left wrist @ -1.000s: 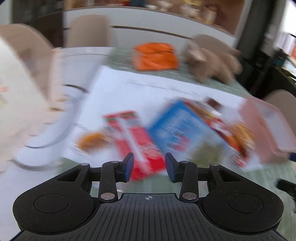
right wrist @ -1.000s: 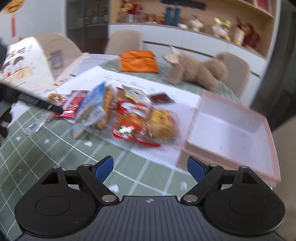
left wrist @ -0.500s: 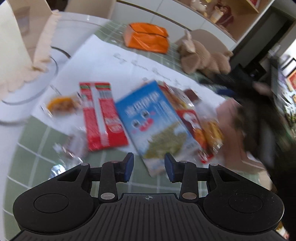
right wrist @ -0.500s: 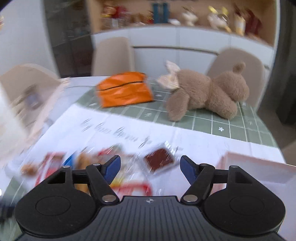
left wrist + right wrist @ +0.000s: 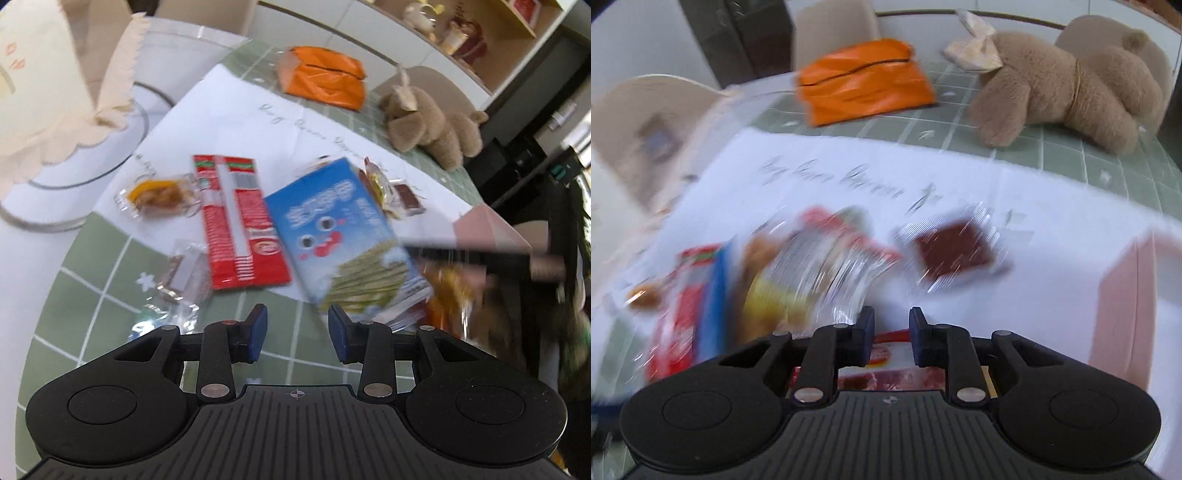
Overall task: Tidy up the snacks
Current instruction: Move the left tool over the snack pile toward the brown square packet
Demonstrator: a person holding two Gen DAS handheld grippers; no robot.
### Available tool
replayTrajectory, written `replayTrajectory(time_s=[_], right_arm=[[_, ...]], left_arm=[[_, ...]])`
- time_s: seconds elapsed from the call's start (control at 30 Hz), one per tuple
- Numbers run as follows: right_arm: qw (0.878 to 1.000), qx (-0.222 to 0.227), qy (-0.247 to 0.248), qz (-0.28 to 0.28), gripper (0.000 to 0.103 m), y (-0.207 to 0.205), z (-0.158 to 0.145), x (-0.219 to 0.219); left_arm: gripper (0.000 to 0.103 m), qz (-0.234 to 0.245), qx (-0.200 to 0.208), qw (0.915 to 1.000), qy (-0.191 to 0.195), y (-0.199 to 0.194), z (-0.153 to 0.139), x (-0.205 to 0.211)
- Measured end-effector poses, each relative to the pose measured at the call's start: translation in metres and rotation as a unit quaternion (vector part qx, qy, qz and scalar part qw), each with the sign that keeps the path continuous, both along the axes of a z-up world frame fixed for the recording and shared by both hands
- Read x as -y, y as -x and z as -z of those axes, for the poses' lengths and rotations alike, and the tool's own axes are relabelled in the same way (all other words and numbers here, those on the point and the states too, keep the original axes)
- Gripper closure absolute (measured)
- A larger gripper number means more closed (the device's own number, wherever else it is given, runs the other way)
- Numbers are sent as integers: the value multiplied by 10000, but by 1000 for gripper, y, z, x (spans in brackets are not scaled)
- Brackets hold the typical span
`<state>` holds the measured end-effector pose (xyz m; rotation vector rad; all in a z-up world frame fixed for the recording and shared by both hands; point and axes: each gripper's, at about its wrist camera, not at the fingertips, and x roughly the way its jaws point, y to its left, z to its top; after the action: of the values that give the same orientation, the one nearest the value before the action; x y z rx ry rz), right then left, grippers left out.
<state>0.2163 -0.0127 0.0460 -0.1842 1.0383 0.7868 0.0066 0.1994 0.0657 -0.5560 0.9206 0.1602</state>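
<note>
The green-checked counter [image 5: 110, 295] carries a white sheet [image 5: 229, 122]; beyond the sheet lie an orange bag [image 5: 325, 79] and a plush bear [image 5: 432, 125].

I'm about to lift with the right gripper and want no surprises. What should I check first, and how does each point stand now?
1. Right gripper: jaws have just closed, with the edge of a red packet between them. Firm grip: cannot tell.
2. Left gripper open and empty: ok.
3. Pink box in view: ok.
4. Blue box clear of neighbouring packets: not ok, it overlaps them.
5. Right wrist view sharp: not ok, blurred.
</note>
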Motion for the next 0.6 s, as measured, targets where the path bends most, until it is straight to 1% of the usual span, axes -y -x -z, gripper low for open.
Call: replayTrajectory(time_s=[0.03, 0.1, 0.13, 0.17, 0.23, 0.27, 0.3, 0.33, 0.37, 0.4, 0.43, 0.5, 0.53, 0.6], right_arm=[[9999, -56, -49, -134, 83, 15, -1, 5], [9983, -324, -184, -442, 83, 44, -3, 17], [9977, -370, -234, -524, 83, 54, -6, 22], [9974, -354, -274, -573, 83, 63, -11, 29], [9983, -112, -352, -461, 83, 68, -27, 42], [9988, 115, -382, -296, 83, 61, -38, 45], [9987, 319, -376, -116, 78, 51, -45, 46], [9981, 468, -355, 166, 65, 36, -50, 45], [9973, 494, -371, 397, 56, 22, -52, 44], [9959, 439, -397, 678, 41, 0, -50, 39], [9940, 377, -383, 951, 40, -20, -46, 35], [9891, 286, -336, 1403, 40, -54, -32, 20], [9875, 260, -318, 1522, 40, -68, -24, 13], [9862, 297, -91, 1624, 40, -90, -7, -6]], left_arm=[[63, 88, 12, 10000, -32, -2, -3, 4], [63, 237, 8, 9997, -74, -5, -5, 13], [63, 326, 23, 9994, -75, -5, -6, 17], [63, 401, 27, 9992, -72, -6, -6, 22], [63, 506, -21, 9987, -70, -7, -4, 29], [63, 535, -46, 9985, -65, -7, -2, 32], [63, 562, -59, 9984, -54, -7, -1, 35], [63, 585, -62, 9983, -38, -6, 0, 36], [63, 597, -52, 9982, -28, -5, 0, 37], [63, 596, -20, 9982, -28, -3, 0, 36], [63, 582, 19, 9983, -39, 1, -1, 36], [63, 521, 57, 9986, -71, 9, 0, 30], [63, 480, 39, 9988, -58, 14, 1, 27], [63, 398, -28, 9992, 33, 21, 5, 20]])
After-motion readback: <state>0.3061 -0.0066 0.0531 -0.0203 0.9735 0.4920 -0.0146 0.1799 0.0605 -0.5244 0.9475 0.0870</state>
